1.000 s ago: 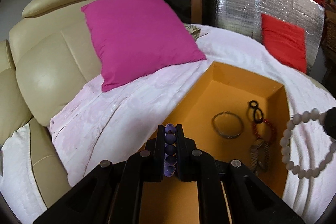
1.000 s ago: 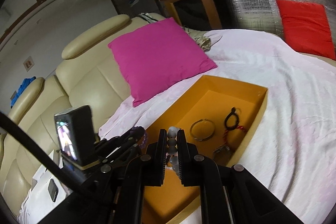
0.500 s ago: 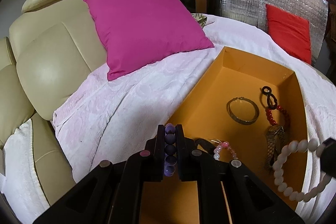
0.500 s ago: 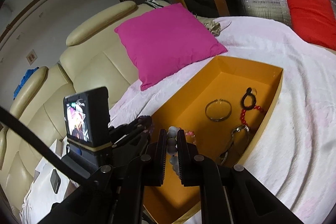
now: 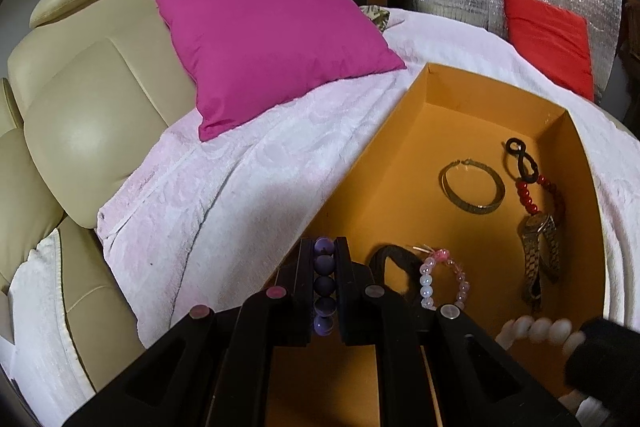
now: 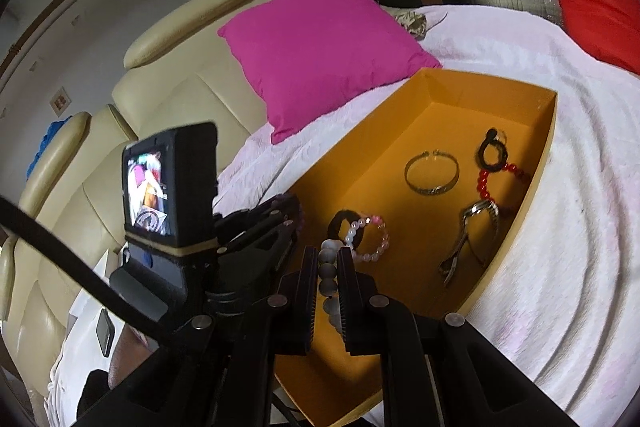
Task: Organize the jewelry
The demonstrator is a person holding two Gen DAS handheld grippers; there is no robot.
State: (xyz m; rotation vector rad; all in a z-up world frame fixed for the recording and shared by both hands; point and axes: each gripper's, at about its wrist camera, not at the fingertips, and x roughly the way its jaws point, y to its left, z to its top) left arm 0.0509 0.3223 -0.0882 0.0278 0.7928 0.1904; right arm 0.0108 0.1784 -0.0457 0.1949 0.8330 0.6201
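Pinching light, slippery strands: left gripper point(image 5: 324, 283) clamps purple bead bracelet point(image 5: 324, 285); right gripper point(image 6: 329, 281) clamps white bead bracelet point(image 6: 330, 273), lower centre.

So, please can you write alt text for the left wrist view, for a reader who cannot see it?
The left tongs, shut on a purple bead bracelet, hang over an open orange box on a white blanket. Inside lie a gold bangle, a watch, red beads and a pink bead bracelet. A magenta cushion leans on a cream sofa.
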